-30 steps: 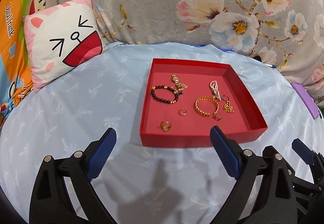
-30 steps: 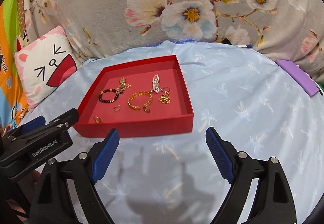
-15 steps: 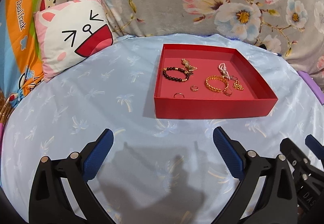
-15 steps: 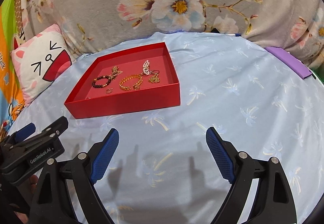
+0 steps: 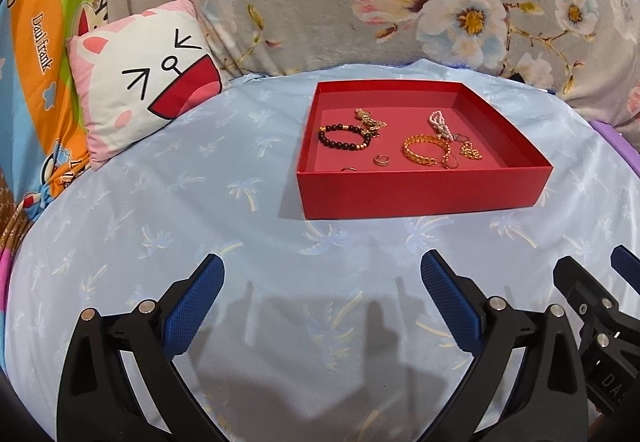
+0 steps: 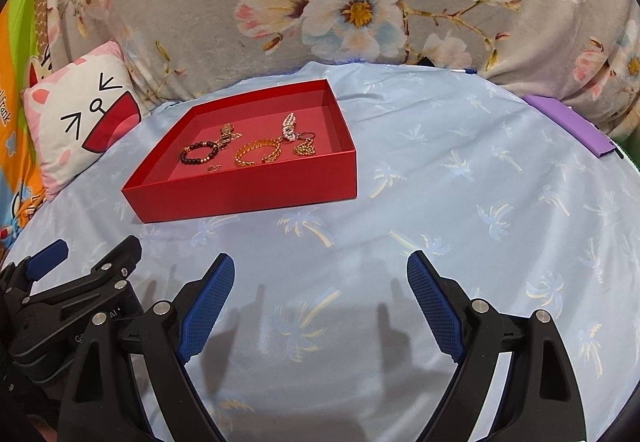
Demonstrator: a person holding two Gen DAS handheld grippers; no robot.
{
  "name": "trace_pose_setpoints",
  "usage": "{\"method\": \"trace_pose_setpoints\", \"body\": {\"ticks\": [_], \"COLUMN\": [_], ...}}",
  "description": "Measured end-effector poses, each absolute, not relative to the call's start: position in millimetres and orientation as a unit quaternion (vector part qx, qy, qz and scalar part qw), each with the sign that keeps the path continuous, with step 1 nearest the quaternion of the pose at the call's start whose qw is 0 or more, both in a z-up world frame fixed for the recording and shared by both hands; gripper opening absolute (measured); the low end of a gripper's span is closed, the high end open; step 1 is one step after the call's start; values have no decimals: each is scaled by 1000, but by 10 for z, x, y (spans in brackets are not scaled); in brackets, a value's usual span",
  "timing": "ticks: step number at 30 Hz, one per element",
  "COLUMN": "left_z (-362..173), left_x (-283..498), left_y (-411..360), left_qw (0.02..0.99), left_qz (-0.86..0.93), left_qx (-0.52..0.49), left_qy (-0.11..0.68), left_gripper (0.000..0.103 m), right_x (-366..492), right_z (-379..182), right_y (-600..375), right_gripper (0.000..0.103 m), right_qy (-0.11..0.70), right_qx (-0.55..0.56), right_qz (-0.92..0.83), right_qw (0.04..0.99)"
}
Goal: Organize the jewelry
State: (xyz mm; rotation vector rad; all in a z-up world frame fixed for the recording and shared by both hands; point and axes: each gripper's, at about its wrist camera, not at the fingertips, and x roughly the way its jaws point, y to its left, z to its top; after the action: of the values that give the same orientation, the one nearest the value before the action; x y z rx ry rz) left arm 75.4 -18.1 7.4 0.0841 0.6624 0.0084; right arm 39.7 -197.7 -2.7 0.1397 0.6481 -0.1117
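Ring [image 5: 349, 169] half-hidden behind tray wall [image 5: 424, 194]

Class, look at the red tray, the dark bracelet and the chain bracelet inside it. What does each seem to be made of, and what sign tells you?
Red tray: probably matte card; thin, straight walls, no gloss.
Dark bracelet: round, near-black beads, stone or wood, with a few gold ones.
Chain bracelet: gold-coloured metal links that glint; true gold cannot be judged.
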Motion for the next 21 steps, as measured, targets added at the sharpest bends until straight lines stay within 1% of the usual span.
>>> {"method": "trace_pose_setpoints", "body": {"ticks": [13, 21], "left_z": [38, 21], "left_x": [815, 819], "left_y": [-163, -168], "left_qw": [941, 940], "left_qz": [3, 2], "left_qx": [36, 37], "left_qy": [337, 338], "left_gripper": [97, 97], "right_x": [465, 488], "right_z": [-29, -49], "right_y": [-1880, -1896], "right_gripper": [86, 86], "right_qy": [313, 319], "right_qx": [45, 48], "right_qz": [-51, -54], "right_qw": [947, 945]}}
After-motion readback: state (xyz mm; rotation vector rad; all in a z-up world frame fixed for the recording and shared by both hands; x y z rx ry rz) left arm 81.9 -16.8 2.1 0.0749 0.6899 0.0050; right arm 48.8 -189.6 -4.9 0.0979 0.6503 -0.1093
